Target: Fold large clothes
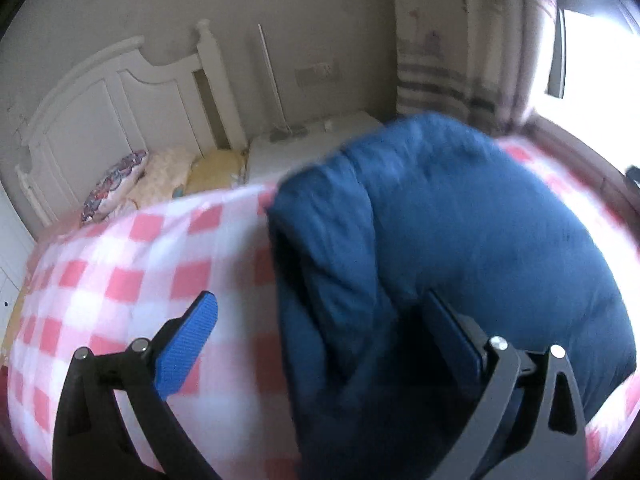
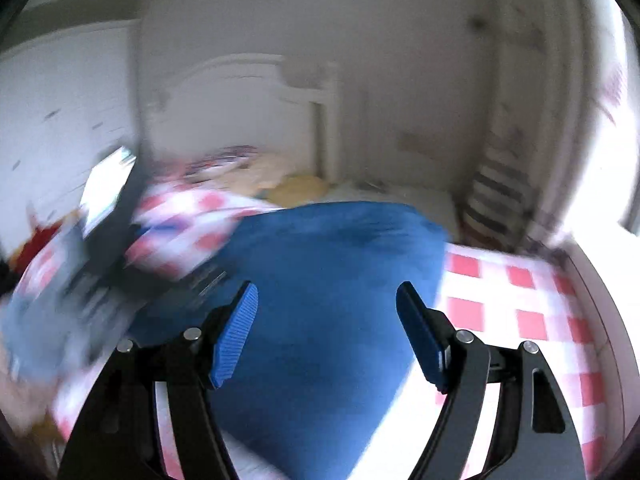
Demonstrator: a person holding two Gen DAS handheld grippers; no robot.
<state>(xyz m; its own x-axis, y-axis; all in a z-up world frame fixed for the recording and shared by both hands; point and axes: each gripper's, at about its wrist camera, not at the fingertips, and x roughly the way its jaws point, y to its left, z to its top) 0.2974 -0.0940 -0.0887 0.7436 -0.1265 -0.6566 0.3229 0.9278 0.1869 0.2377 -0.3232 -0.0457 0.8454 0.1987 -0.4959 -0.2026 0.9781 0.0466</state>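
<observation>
A blue garment (image 1: 460, 232) lies bunched on the checked bed (image 1: 120, 264). The left gripper (image 1: 324, 324) has its jaws spread around a fold; the right gripper (image 2: 326, 320), jaws spread, hovers above the garment.

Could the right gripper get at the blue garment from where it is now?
Probably yes: the right gripper is open with the blue garment spread on the checked bedcover right ahead, nothing between them.

Daylight floods in from the blown-out white window (image 1: 592, 32) at the right, washing that edge to glare; the room is otherwise softly lit; both views bend at dark fisheye rims; the right wrist view smears heavily at left, blurring the pink-and-white checked bedspread (image 2: 520, 300).
</observation>
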